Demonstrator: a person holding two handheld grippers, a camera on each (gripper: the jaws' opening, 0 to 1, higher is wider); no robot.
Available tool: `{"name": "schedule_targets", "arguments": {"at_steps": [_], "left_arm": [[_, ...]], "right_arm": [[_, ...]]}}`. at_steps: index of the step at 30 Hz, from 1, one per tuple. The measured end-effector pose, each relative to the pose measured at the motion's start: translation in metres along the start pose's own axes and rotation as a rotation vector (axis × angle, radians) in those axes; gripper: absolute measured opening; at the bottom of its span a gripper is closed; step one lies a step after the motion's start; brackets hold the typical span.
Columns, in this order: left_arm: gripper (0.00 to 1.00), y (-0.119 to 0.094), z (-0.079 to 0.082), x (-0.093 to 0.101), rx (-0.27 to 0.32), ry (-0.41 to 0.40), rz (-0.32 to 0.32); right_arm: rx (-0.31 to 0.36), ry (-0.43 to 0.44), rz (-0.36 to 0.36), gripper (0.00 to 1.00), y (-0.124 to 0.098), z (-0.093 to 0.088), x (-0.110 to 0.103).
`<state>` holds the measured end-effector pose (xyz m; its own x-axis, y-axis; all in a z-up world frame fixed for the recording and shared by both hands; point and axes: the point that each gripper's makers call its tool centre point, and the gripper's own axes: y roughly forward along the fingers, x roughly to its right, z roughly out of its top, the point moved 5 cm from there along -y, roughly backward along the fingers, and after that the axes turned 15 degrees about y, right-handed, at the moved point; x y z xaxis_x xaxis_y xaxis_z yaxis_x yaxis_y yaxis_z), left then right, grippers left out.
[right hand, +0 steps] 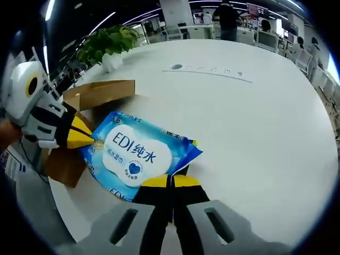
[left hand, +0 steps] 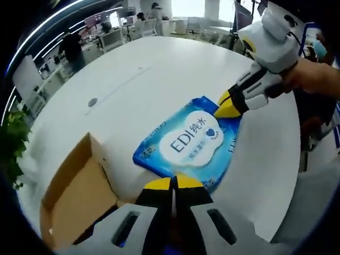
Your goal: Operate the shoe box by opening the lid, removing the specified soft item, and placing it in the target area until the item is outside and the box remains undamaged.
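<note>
1. Blue and white, the wet-wipes pack [left hand: 190,143] lies outside the cardboard shoe box [left hand: 79,196], on or just over the round white table [left hand: 154,79], printed face up with "EDI" and Chinese characters on its white label.
2. In the left gripper view, the left gripper [left hand: 172,183] rises from the bottom edge with its yellow-tipped jaws pressed together on the near edge of the pack.
3. At the pack's far corner in the same view, the right gripper [left hand: 229,106] comes in from the right, held by a person's hand [left hand: 313,74]; its yellow tips are pinched on that corner.
4. From the right gripper view, the right gripper [right hand: 170,181] has its jaws closed on the pack's [right hand: 138,156] near edge, where the wrapper folds up slightly.
5. On the opposite side there, the left gripper [right hand: 79,133] enters from the left and its yellow tips grip the pack's edge.
6. Brown cardboard of the shoe box [right hand: 98,93] sits just behind and beside the pack in the right gripper view, with its flap up; in the left gripper view the box is open and its bare interior shows.
7. Beyond the box stands a green potted plant [right hand: 109,42] at the table's edge.
8. Farther back, an office with desks [left hand: 114,37] and several people is in view.
</note>
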<state>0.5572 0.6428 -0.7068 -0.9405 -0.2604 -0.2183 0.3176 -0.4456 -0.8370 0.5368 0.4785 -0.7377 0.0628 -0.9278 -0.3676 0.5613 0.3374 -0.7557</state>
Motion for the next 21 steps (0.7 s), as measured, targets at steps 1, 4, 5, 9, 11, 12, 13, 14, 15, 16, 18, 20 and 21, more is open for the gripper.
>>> {"name": "schedule_targets", "arguments": {"at_steps": [1, 4, 5, 9, 11, 12, 13, 14, 15, 16, 18, 20, 21], "left_arm": [[0.00, 0.000, 0.000, 0.001, -0.001, 0.016, 0.007], [0.00, 0.002, -0.001, 0.003, -0.012, 0.044, 0.016], [0.00, 0.002, -0.002, 0.003, -0.013, 0.046, 0.017], [0.00, 0.001, -0.004, 0.002, -0.003, 0.041, 0.021], [0.00, 0.000, -0.005, 0.002, 0.001, 0.044, 0.028], [0.00, -0.001, -0.005, 0.002, 0.005, 0.050, 0.033], [0.01, -0.002, -0.006, 0.002, 0.006, 0.054, 0.035], [0.02, -0.003, -0.007, 0.002, 0.010, 0.056, 0.036], [0.02, -0.004, -0.007, 0.001, 0.016, 0.053, 0.035], [0.03, -0.006, -0.007, 0.000, 0.029, 0.042, 0.032], [0.03, -0.010, -0.007, -0.001, 0.044, 0.036, 0.027], [0.05, -0.015, -0.006, 0.000, 0.069, 0.004, 0.020], [0.06, -0.018, -0.005, -0.001, 0.087, -0.022, 0.015]], "right_arm": [[0.003, 0.007, -0.003, 0.00, 0.000, 0.000, 0.001], [0.005, 0.012, -0.003, 0.00, 0.000, 0.000, 0.002], [0.005, 0.012, -0.003, 0.00, 0.000, 0.000, 0.002], [0.012, -0.001, -0.011, 0.00, -0.001, -0.001, 0.003], [0.014, -0.006, -0.014, 0.01, -0.002, -0.001, 0.002], [0.018, 0.000, -0.018, 0.01, -0.002, -0.001, 0.002], [0.024, 0.003, -0.021, 0.02, -0.003, -0.001, 0.003], [0.035, -0.011, -0.031, 0.04, -0.005, 0.000, 0.003], [0.044, -0.023, -0.040, 0.05, -0.006, 0.001, 0.004], [0.045, -0.029, -0.041, 0.06, -0.007, 0.000, 0.003], [0.048, -0.031, -0.041, 0.09, -0.009, 0.000, 0.002], [0.057, -0.035, -0.040, 0.13, -0.012, 0.002, 0.001], [0.067, -0.039, -0.039, 0.15, -0.014, 0.003, 0.000]]}}
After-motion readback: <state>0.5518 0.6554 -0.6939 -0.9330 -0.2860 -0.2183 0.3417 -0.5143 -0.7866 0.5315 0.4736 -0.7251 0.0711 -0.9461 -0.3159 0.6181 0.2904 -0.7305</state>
